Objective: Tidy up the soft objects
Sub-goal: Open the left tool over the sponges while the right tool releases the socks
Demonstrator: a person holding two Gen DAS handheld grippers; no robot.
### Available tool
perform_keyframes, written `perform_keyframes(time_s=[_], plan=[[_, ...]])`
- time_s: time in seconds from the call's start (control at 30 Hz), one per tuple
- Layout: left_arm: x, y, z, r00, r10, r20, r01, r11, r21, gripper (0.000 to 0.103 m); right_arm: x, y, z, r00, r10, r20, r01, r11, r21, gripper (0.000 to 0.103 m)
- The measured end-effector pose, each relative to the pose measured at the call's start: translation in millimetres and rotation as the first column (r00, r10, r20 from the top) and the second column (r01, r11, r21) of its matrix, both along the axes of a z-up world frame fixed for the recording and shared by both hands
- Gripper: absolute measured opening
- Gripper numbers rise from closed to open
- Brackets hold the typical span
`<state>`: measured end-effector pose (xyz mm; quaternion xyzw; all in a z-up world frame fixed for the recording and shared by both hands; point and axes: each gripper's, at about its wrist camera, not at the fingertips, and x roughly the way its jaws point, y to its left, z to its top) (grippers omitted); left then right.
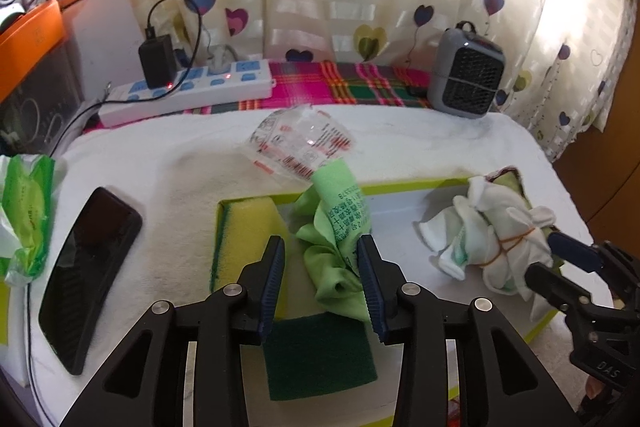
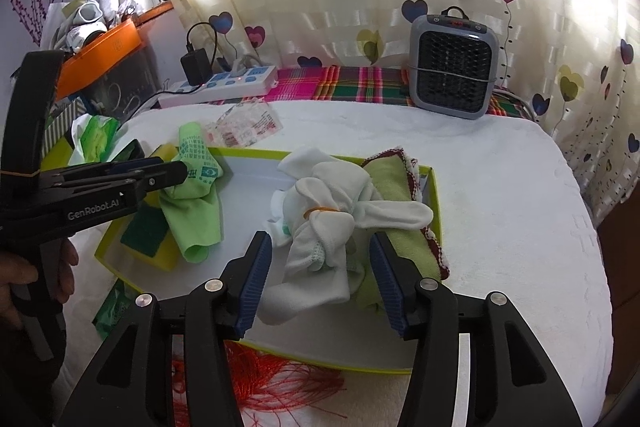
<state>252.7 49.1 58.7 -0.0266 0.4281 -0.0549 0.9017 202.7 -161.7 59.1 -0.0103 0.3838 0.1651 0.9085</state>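
Observation:
A shallow white box with a lime-green rim (image 1: 420, 183) lies on the white towel-covered table. In its left end a crumpled light-green printed cloth (image 1: 332, 251) rests beside a yellow sponge (image 1: 248, 223) and a dark green scouring pad (image 1: 320, 359). My left gripper (image 1: 320, 239) is open around the green cloth, its pads not squeezing it. At the box's right end a white sock bundle (image 2: 328, 223) tied with a rubber band lies against a folded green towel (image 2: 404, 239). My right gripper (image 2: 320, 235) is open, with the bundle loose between its pads.
A black phone (image 1: 88, 275) and a green tissue pack (image 1: 28, 215) lie left of the box. A clear printed wrapper (image 1: 304, 143) sits behind it. A power strip (image 1: 188, 91) and a small grey heater (image 1: 466, 75) stand at the back. Red strings (image 2: 272, 387) lie at the near edge.

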Motion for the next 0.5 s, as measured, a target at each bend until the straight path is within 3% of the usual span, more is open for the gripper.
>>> perform_keyframes(time_s=[0.5], plan=[[-17.4,2.8,4.0,1.0,0.019,0.014,-0.018,1.0,-0.015,0.036,-11.1,-1.2,2.6,1.0,-0.008,0.01,0.008,1.0,-0.008,0.052]])
